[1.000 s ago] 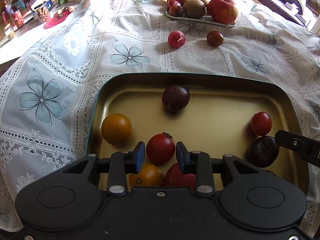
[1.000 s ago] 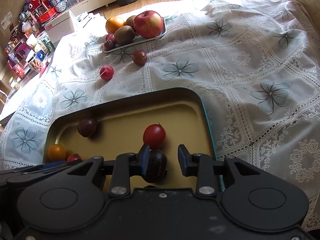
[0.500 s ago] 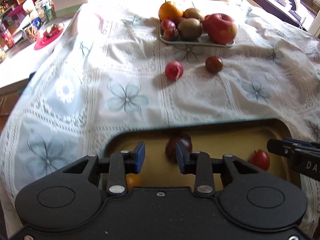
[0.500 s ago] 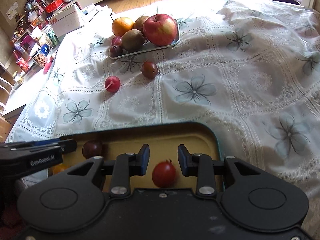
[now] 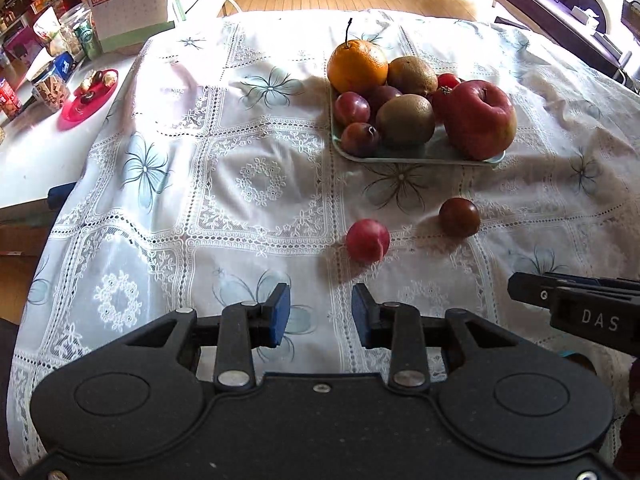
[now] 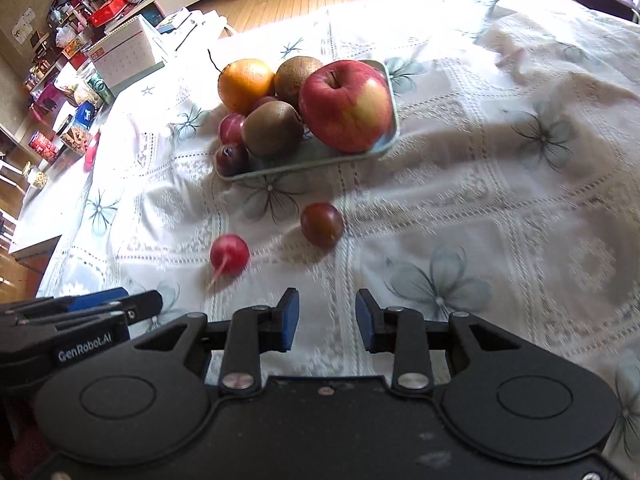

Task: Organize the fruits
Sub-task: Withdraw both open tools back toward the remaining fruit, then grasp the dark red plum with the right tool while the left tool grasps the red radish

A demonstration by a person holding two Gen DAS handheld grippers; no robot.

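The left tool [image 5: 316, 314] and the right tool [image 6: 327, 321] were both released, with nothing between their fingers. A red radish [image 6: 229, 255] and a dark tomato [image 6: 322, 224] lay apart on the lace cloth [image 5: 248, 184]. Behind them, the pale tray [image 6: 304, 165] held piled fruit.

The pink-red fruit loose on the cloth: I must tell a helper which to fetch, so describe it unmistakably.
Start at the pale tray piled with an apple, an orange and kiwis on the lace tablecloth. Two small fruits lie loose in front of it. Take the bright pink-red fruit, not the dark brownish-red one beside it.
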